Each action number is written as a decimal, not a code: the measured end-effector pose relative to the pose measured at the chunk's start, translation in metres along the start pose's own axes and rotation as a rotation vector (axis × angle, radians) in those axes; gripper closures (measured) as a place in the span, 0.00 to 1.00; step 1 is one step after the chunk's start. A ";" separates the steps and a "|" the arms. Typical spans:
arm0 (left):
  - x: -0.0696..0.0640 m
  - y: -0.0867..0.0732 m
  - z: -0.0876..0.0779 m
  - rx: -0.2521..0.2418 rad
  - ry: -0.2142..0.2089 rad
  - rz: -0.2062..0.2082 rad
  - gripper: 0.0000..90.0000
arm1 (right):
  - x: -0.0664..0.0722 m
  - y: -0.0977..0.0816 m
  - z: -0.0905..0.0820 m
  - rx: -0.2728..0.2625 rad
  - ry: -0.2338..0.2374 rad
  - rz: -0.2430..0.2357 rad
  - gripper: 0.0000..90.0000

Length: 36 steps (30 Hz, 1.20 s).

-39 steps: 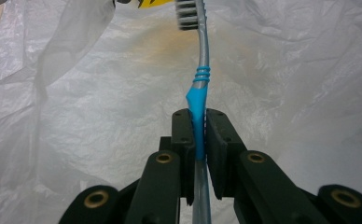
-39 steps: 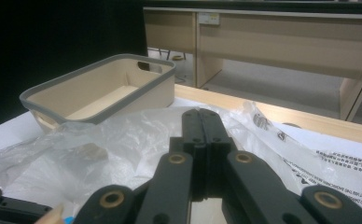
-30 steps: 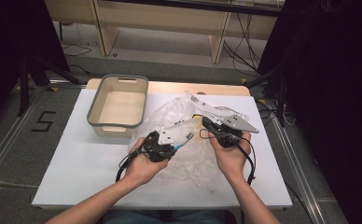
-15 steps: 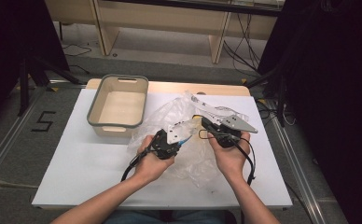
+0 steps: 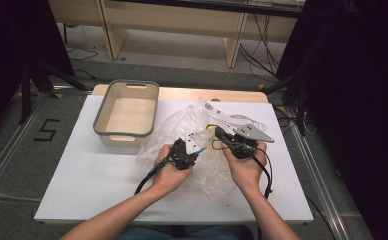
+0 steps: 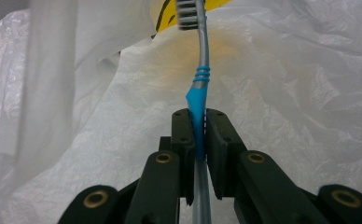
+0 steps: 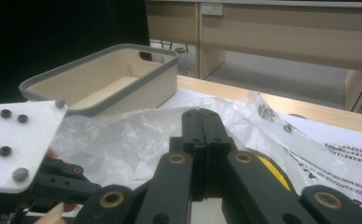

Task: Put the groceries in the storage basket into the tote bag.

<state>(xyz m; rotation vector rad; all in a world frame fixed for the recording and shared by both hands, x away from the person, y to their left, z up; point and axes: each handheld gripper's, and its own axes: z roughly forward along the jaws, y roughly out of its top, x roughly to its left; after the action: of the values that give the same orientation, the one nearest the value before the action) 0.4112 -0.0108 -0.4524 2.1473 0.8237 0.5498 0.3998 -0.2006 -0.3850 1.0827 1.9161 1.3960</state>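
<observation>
Fingers (image 6: 188,140) of the left gripper (image 5: 194,152) clamp a toothbrush (image 6: 198,98) over the plastic bag (image 5: 182,125) mid-table, so slide it in straight while the shut right gripper (image 5: 221,136) pinches the bag.

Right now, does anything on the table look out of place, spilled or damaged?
Nothing stands out. The clear plastic bag lies crumpled beside the beige bin, as handling would leave it. The left tool grips a blue toothbrush by its handle, head toward the bag. The right tool is shut at the bag's edge. No spills or breakage.
</observation>
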 end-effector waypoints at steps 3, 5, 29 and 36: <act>-0.001 0.001 0.003 -0.007 0.009 0.007 0.91 | 0.000 0.000 0.000 -0.002 -0.001 0.000 1.00; 0.000 0.001 0.004 -0.008 0.014 0.007 0.91 | -0.001 0.000 0.000 -0.001 0.000 0.001 1.00; -0.002 -0.029 -0.080 -0.098 -0.063 0.064 0.52 | -0.004 -0.018 -0.006 0.106 0.033 -0.010 1.00; 0.018 -0.054 -0.120 -0.106 -0.062 -0.004 0.50 | -0.006 -0.039 -0.007 0.284 0.123 -0.048 1.00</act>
<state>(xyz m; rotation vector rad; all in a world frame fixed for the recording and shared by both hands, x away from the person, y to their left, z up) 0.3309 0.0893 -0.4181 2.0549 0.7485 0.5105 0.3857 -0.2150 -0.4198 1.0901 2.2662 1.2144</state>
